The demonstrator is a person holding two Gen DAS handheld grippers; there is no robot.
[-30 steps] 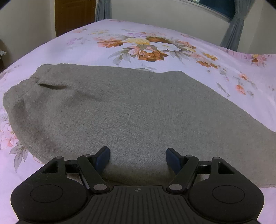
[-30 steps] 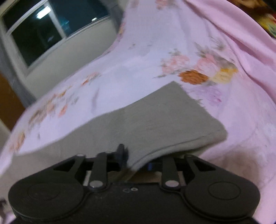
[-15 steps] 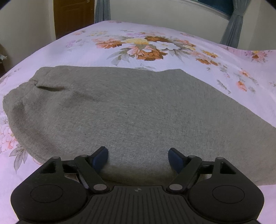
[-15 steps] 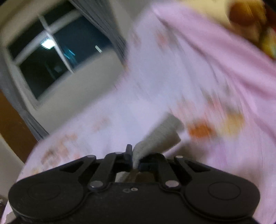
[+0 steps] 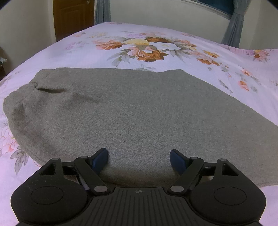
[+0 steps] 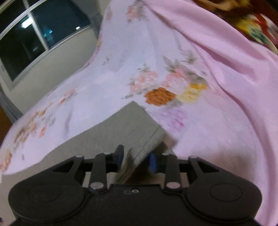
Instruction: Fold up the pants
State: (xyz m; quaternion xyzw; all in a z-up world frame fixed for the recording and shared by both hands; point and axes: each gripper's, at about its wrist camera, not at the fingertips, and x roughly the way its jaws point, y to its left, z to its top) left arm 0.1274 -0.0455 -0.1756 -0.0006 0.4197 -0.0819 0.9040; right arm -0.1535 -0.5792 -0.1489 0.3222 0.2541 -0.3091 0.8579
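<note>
A pink floral bedsheet (image 5: 156, 45) covers the bed, with a brown door (image 5: 73, 17) and grey curtain (image 5: 102, 11) beyond its far edge, a dark window (image 6: 34, 38) nearby and a red patterned cloth (image 6: 252, 22) beside it.

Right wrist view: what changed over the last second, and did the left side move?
The right gripper closed hard on the gray pants hem, swung it up, then its jaws have just been opening; the hem still lies between the fingers, the grip looser. The left gripper opened slightly wider over the pants' near edge. Bedsheet unchanged.
</note>
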